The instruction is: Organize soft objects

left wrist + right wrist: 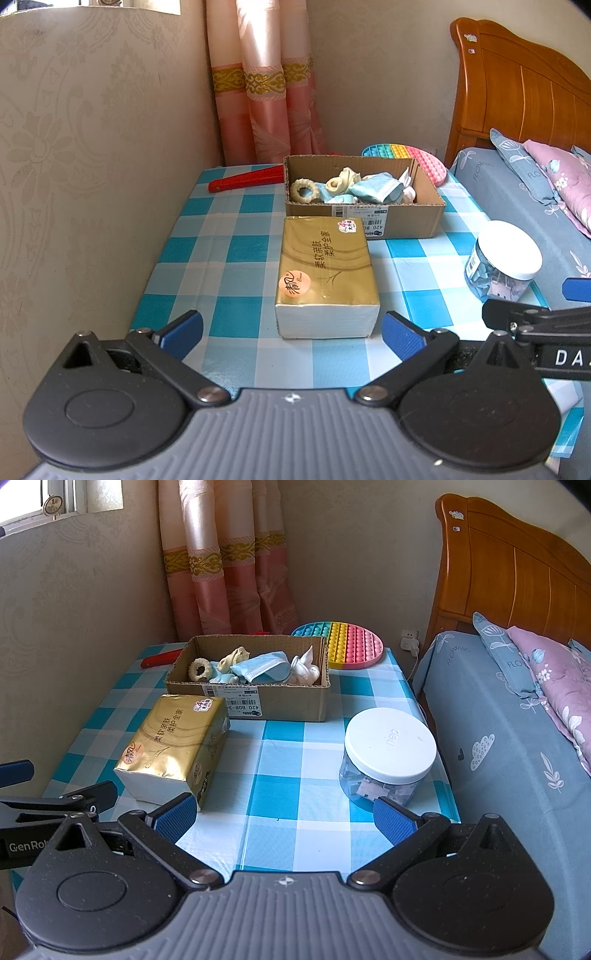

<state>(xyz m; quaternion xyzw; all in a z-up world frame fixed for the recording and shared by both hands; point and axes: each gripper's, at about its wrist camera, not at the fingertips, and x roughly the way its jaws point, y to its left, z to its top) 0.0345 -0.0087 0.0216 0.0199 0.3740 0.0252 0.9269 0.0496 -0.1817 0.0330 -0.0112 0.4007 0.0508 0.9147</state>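
A cardboard box (406,218) (288,705) stands at the back of the checked table and holds several soft things: a cream ring (303,190) (200,669), a blue face mask (373,188) (264,666) and a white toy (306,666). A gold tissue pack (327,271) (173,746) lies in front of the box. My left gripper (291,330) is open, just short of the pack's near end, holding nothing. My right gripper (284,818) is open over the table between the pack and a jar, also holding nothing.
A clear jar with a white lid (502,260) (388,755) stands near the table's right edge. A rainbow pop-it disc (340,642) (413,158) and a red tool (245,179) (162,658) lie behind the box. A bed (517,720) borders the right; wall and curtain (258,81) close the left and back.
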